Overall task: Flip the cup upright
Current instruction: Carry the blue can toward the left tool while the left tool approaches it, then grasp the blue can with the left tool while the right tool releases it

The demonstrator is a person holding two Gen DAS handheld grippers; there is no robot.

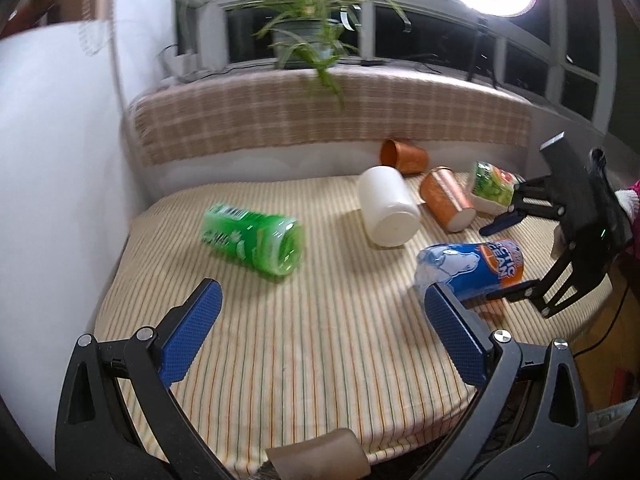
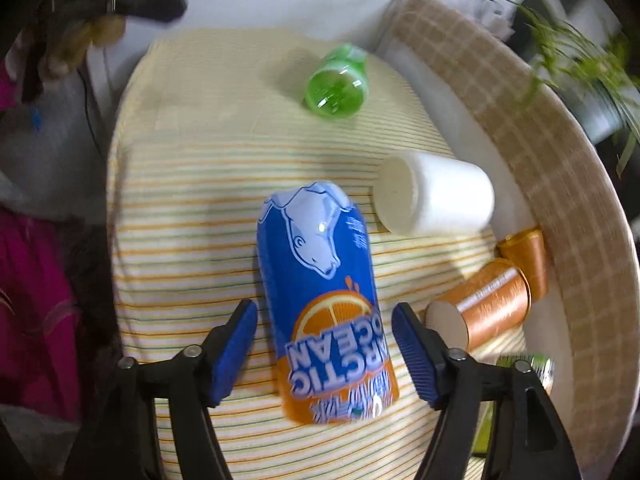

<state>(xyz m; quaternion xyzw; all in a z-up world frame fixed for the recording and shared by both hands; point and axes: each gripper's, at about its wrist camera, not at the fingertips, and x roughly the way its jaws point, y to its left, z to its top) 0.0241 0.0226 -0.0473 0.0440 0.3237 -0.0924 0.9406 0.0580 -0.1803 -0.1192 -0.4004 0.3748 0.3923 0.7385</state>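
A blue and orange "Arctic Ocean" cup (image 2: 320,292) lies on its side on the striped cloth (image 2: 192,184). My right gripper (image 2: 324,348) is open, its blue pads on either side of the cup's orange end without touching it. In the left wrist view the same cup (image 1: 468,268) lies at the right, with the right gripper (image 1: 508,256) around its far end. My left gripper (image 1: 320,332) is open and empty above the near part of the cloth.
Other cups lie on their sides: a green one (image 1: 256,240), a white one (image 1: 388,212), two copper ones (image 1: 448,200) (image 1: 404,156) and a green-patterned one (image 1: 492,188). A checked cushion (image 1: 320,116) backs the table; a plant (image 1: 304,36) stands behind.
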